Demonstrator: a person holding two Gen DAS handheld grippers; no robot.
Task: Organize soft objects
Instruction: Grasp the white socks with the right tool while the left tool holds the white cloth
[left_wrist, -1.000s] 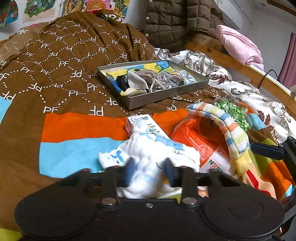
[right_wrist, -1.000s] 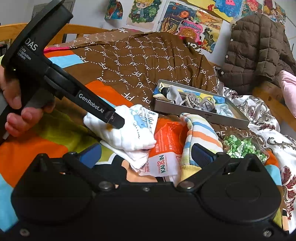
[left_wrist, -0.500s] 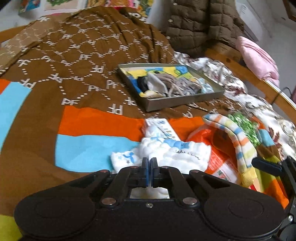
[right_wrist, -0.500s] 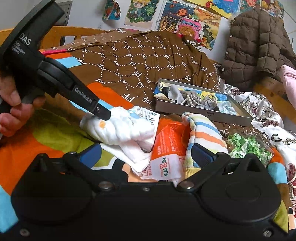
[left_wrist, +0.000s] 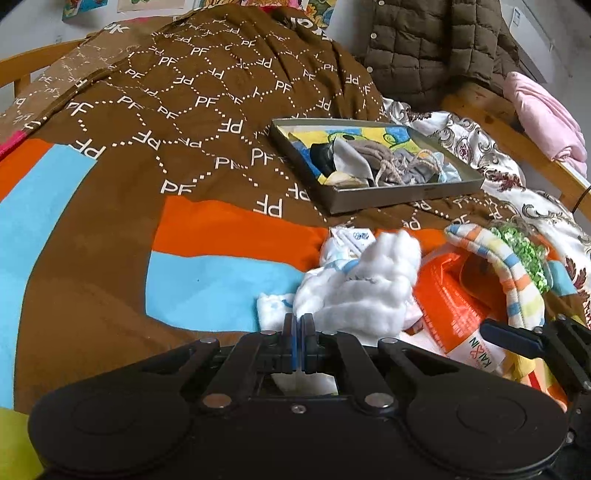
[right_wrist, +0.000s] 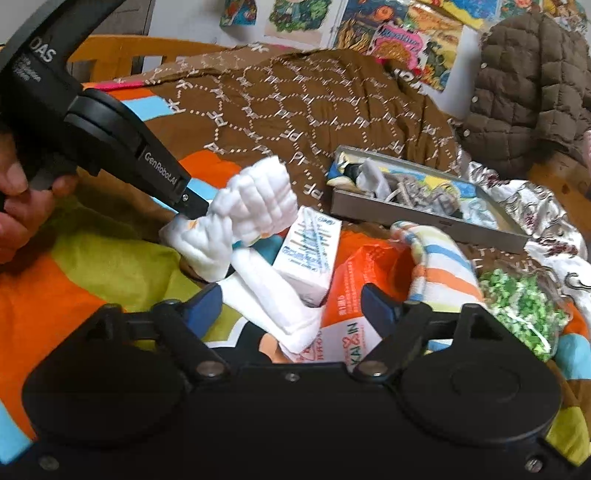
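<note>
White cloth (right_wrist: 255, 206) hangs pinched in my left gripper (left_wrist: 297, 345), lifted off the bedspread's (left_wrist: 221, 229) near edge. My right gripper (right_wrist: 288, 306), closing but not yet gripping, should catch the dangling tail before I carry it to the tray (left_wrist: 406, 195) beyond.

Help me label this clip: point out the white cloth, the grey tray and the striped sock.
white cloth (right_wrist: 258, 199): right wrist view, raised quilted fold.
grey tray (left_wrist: 402, 194): left wrist view, near side wall.
striped sock (right_wrist: 439, 266): right wrist view, middle of the banded part.
</note>
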